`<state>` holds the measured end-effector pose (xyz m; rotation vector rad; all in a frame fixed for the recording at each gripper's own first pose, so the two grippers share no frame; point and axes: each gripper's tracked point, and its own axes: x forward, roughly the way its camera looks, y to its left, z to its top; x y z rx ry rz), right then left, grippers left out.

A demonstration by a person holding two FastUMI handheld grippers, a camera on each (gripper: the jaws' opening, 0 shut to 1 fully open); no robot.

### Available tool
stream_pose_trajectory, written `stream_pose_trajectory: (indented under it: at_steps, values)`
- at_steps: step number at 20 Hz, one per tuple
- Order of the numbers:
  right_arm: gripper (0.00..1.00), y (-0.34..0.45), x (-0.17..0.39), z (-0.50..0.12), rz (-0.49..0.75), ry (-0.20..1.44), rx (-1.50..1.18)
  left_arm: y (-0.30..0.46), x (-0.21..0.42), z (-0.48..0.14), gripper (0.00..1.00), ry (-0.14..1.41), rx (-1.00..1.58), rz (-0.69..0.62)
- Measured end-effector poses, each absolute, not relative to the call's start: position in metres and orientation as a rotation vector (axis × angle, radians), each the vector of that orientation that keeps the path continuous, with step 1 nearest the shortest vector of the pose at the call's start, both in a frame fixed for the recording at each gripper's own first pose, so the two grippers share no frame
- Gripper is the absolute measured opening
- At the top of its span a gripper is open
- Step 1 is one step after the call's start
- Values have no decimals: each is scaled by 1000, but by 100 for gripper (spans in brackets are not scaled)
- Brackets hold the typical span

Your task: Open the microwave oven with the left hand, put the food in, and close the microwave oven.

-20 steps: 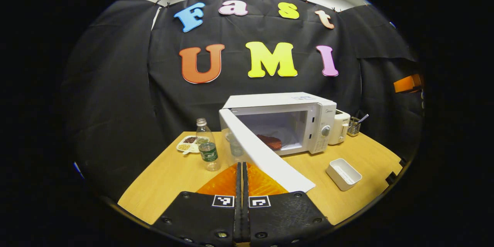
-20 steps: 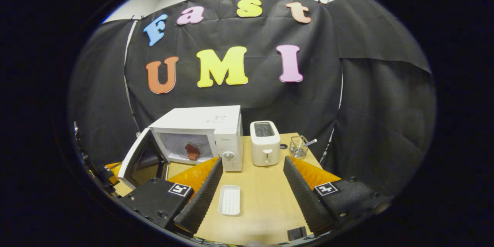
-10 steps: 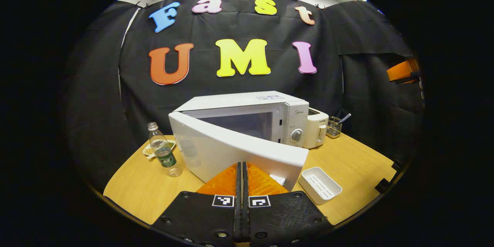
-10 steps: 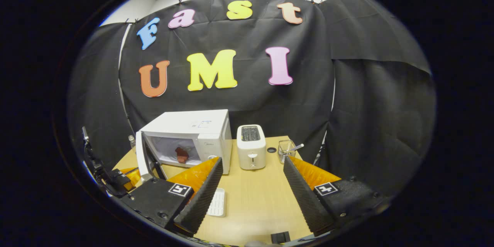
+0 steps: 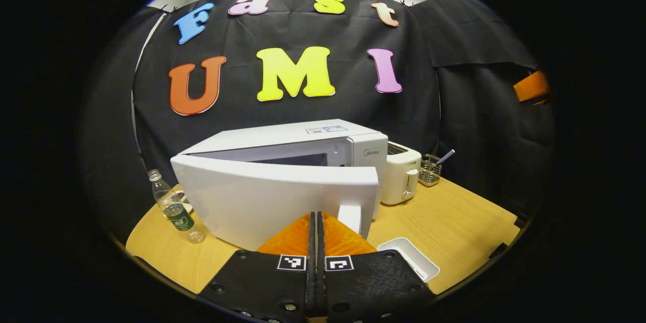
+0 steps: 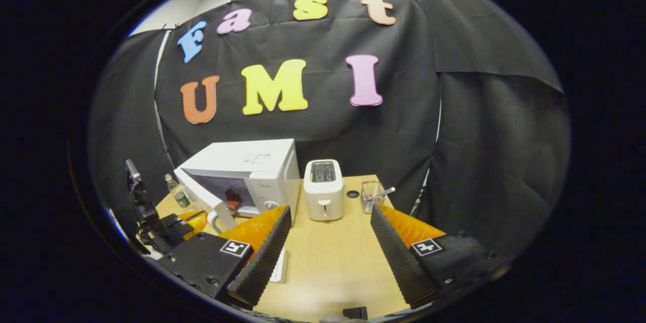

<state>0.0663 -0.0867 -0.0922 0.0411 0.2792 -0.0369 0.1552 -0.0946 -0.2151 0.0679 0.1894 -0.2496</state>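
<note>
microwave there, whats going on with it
A person holding tongs in each hand is closing the microwave. The left tongs, shut, sit against the outside of the door, which is most of the way round with a gap left. Through that gap, the reddish food is inside. The right tongs hang open and empty over the table, near the toaster.

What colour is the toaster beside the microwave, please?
White; the toaster shows best in the right gripper view.

Just beyond the closed jaws, the microwave oven [image 5: 282, 171] carries the brand "Midea" on its control panel [image 5: 372, 153]. The bottle's green label [image 5: 177, 211] is too small to read.
</note>
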Motion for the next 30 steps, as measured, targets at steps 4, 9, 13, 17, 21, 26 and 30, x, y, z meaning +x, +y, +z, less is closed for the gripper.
stream_pose_trajectory:
  at_steps: [4,9,13,17,21,26,30]
  values:
    - [100,-96,79,-95,-36,296,33,-108,187,-218,0,183,76,-250]
    - [100,-98,95,-99,-35,309,41,-116,218,-226,0,193,66,-240]
    - [100,-95,108,-102,-25,318,36,-122,241,-228,0,184,70,-242]
    - [100,-91,118,-107,-9,334,36,-125,258,-229,0,187,53,-226]
    - [100,-85,124,-104,9,332,28,-126,258,-228,0,185,54,-223]
    - [91,-81,128,-107,22,337,30,-127,268,-227,0,171,68,-208]
    - [100,-78,129,-106,40,337,18,-127,265,-229,0,213,37,-173]
